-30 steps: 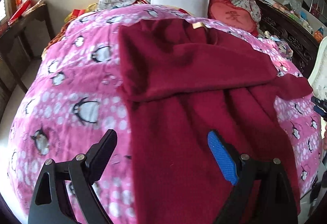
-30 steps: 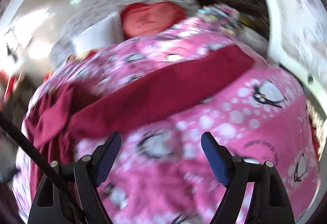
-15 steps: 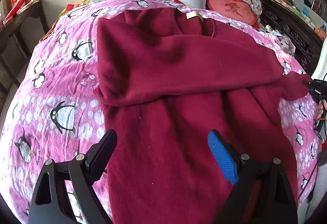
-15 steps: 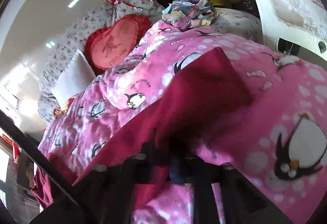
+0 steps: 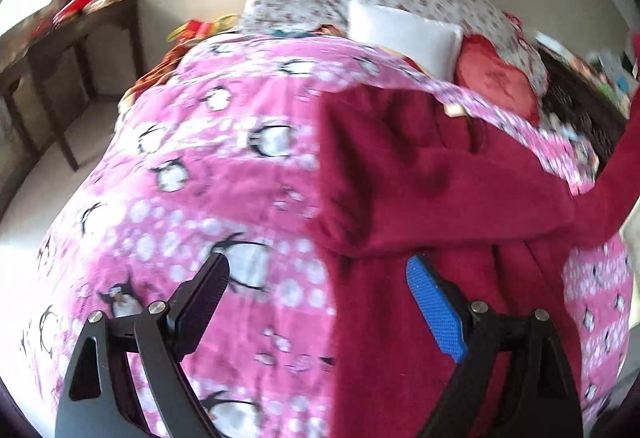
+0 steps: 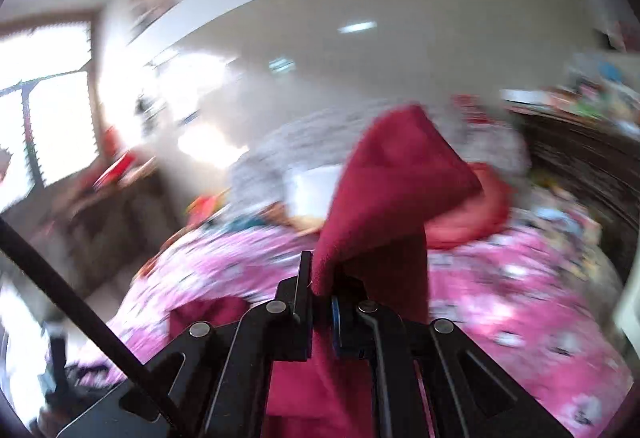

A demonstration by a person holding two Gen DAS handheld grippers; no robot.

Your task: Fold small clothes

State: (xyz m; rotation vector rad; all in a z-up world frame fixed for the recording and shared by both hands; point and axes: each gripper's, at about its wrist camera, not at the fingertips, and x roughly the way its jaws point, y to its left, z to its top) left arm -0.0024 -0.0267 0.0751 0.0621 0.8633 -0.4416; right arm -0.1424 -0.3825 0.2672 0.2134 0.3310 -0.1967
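A dark red fleece garment (image 5: pixel 420 198) lies spread on a pink penguin-print bed quilt (image 5: pixel 192 190), one sleeve folded across its chest toward nine o'clock. The other sleeve (image 6: pixel 384 198) is raised, pinched at its cuff by the right gripper (image 6: pixel 320 286), whose jaws are clamped tight on the cloth. The left gripper (image 5: pixel 316 302) hovers spread wide and empty over the garment's nine o'clock edge. The fold looks barely half done: second sleeve and body remain. Only the right view shows the clamp; only the left shows the garment's layout, the raised sleeve climbing at three o'clock.
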